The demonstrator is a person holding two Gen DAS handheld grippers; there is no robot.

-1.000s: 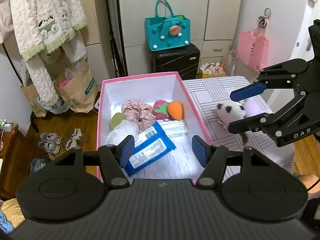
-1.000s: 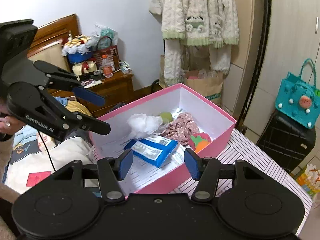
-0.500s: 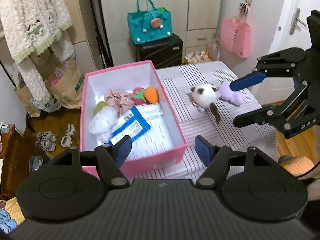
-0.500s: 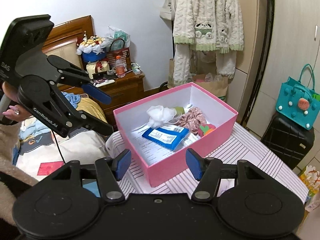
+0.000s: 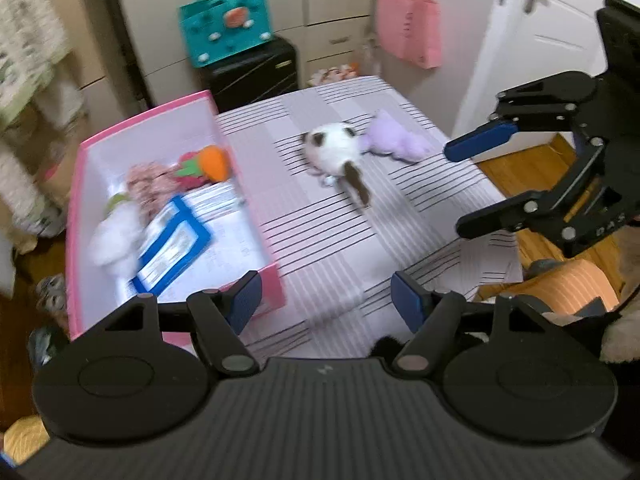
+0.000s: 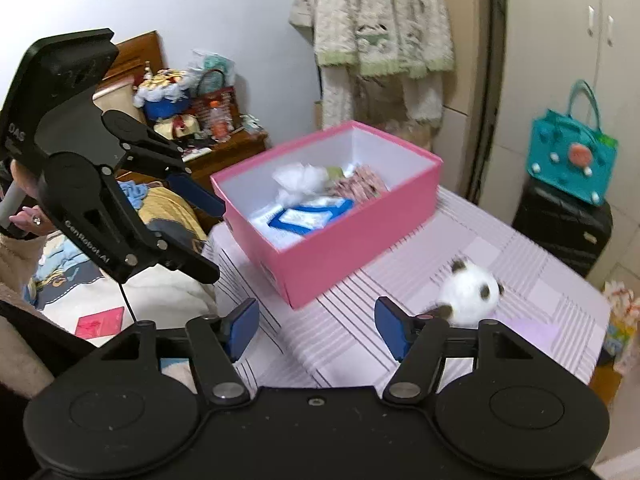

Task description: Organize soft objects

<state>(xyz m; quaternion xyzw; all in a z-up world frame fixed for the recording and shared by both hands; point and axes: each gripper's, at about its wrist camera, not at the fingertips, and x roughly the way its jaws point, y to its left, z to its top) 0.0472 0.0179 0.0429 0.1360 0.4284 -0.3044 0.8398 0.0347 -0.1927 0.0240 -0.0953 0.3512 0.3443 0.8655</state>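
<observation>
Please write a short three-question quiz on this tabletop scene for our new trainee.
1. True or false: the panda plush lies inside the pink box.
2. Which toy touches the panda plush: A carrot toy, B purple plush, C blue packet?
3. Fill in: the right claw holds ____.

Key: 1 false, it lies on the striped table; 2 B; 3 nothing, its jaws are opening with nothing between them.

Even, soft indoor light fills both views, with no harsh glare. Motion blur smears the left wrist view most: the pink box and its contents are streaked, while the near black tongs stay sharp. Fisheye bending curves walls and cupboard lines near the edges; dark vignette rounds the right view's corners.
</observation>
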